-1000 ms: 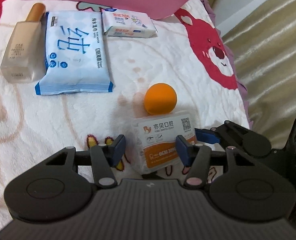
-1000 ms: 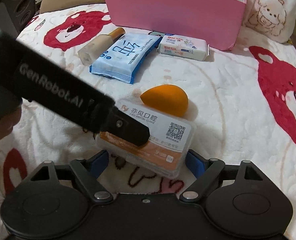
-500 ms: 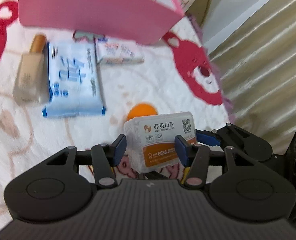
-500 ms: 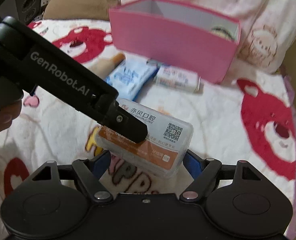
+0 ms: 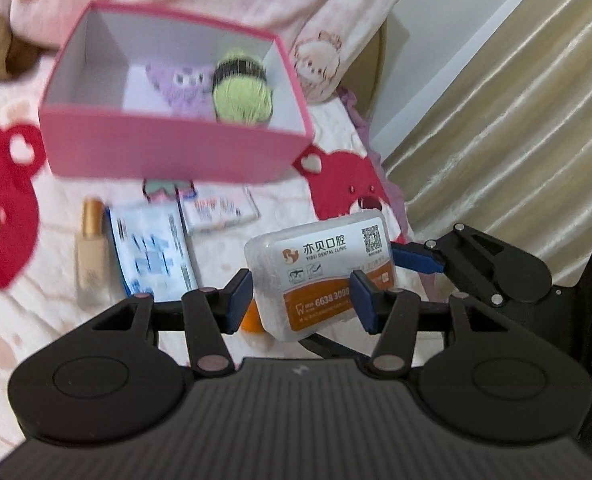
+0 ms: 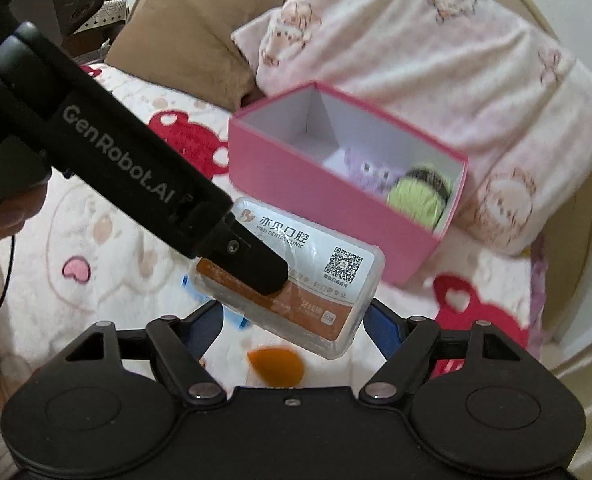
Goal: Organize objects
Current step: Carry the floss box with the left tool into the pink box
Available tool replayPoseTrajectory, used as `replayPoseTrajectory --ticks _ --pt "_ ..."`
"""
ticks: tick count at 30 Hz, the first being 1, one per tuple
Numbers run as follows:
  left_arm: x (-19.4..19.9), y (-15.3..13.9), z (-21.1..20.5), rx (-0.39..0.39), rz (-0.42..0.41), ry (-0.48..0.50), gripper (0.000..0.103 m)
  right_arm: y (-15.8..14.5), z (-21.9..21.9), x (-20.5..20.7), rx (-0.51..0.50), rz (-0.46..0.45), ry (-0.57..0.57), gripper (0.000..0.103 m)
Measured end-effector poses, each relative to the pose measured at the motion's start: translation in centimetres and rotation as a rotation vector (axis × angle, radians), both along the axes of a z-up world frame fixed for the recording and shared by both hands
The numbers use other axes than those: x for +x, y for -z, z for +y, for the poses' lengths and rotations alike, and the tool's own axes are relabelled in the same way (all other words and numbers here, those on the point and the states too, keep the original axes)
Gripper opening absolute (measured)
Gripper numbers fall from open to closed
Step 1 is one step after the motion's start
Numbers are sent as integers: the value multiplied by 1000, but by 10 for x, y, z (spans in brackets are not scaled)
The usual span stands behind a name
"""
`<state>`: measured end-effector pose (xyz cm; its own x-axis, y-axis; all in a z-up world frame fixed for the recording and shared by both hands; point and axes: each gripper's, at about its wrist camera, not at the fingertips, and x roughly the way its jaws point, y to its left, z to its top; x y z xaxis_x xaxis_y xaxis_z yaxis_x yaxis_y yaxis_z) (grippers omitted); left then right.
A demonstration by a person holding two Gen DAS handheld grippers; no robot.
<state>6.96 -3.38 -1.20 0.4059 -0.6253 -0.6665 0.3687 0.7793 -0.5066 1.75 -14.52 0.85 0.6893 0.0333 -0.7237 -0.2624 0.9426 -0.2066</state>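
A clear plastic dental-clinic box [image 5: 320, 276] with a white and orange label is held in the air above the bed by both grippers. My left gripper [image 5: 302, 300] is shut on its two long sides. My right gripper [image 6: 293, 322] is shut on its ends, and the box [image 6: 328, 280] fills the gap between its blue pads. The left gripper's finger [image 6: 255, 264] crosses the box in the right wrist view. An open pink box [image 5: 167, 148] stands beyond, with a purple item [image 5: 183, 84] and a green round item [image 5: 241, 96] inside.
On the bear-print blanket lie a foundation bottle [image 5: 89, 256], a blue wipes pack [image 5: 151, 252], a small tissue pack [image 5: 219, 212] and an orange sponge [image 6: 279, 366] below the held box. Pink pillows [image 6: 436, 52] and a brown cushion [image 6: 183, 40] lie behind the pink box [image 6: 336, 196].
Both grippers have lifted the dental box off the blanket and risen, so the pink box's inside now shows. The orange sponge stays on the blanket below.
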Motion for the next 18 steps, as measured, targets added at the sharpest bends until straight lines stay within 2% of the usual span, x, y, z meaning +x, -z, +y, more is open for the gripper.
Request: replayPoseTrajectory --ticks 4,10,14,18 --pt "20 -25 1 21 -28 -2 52 -23 -5 20 -4 -16 -8 81" --pt "68 -45 0 20 -24 -46 52 -44 -19 66 -12 -6 -23 79" --pt "107 -47 -8 57 10 -66 52 -47 -35 108 54 64 0 79" --pt "153 -33 -14 66 91 -89 53 -37 -55 156 140 191 69 78"
